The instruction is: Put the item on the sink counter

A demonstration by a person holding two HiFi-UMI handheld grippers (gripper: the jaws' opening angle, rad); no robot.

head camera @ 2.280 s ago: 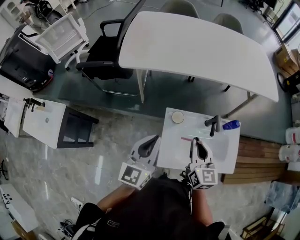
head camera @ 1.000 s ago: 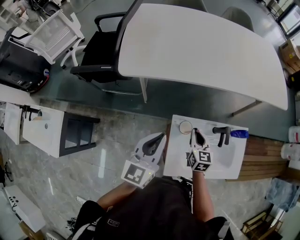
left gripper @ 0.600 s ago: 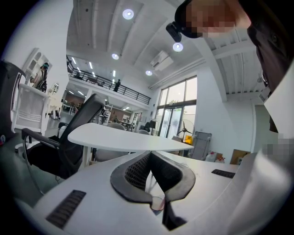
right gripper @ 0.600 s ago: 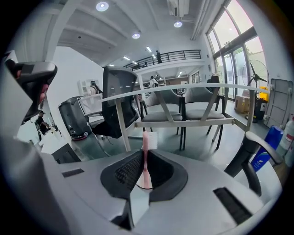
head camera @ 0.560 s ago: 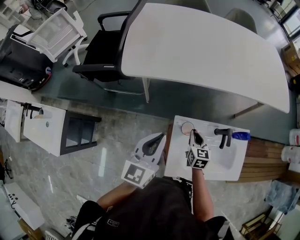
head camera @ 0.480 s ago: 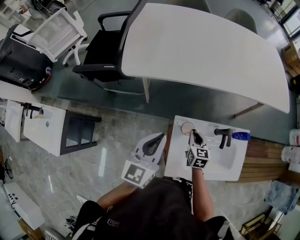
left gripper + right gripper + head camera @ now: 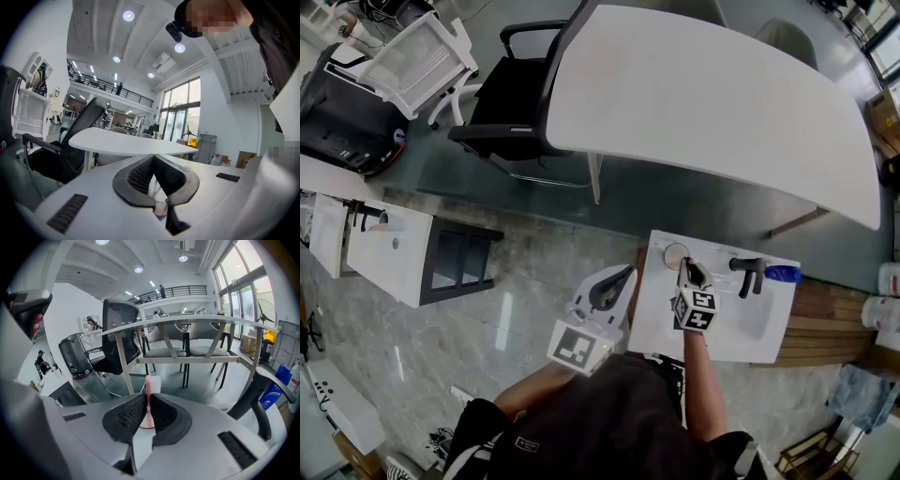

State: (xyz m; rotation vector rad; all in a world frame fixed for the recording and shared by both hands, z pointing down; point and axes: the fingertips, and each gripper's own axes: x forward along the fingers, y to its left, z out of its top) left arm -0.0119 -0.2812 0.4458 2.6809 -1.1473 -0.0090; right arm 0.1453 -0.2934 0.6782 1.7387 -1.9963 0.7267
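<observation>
My right gripper [image 7: 685,266] is shut on a pink toothbrush [image 7: 149,397]. The white bristle head [image 7: 154,383] sticks out past the jaws. The gripper hangs over the back left part of the white sink counter [image 7: 656,319], right beside a round cup [image 7: 676,253]. In the right gripper view the cup's rim [image 7: 143,425] shows just under the jaws [image 7: 148,416]. My left gripper [image 7: 622,276] is held off the counter's left edge. Its jaws [image 7: 153,164] are shut with nothing between them.
A black faucet [image 7: 748,272] stands at the back of the basin, with a blue bottle [image 7: 782,273] to its right. A large white table [image 7: 712,94] and a black chair [image 7: 502,122] lie beyond the counter. A white cabinet [image 7: 389,253] is to the left.
My right gripper has carried the toothbrush from over the basin to the left and back, close beside the round cup. The left gripper has hardly moved.
</observation>
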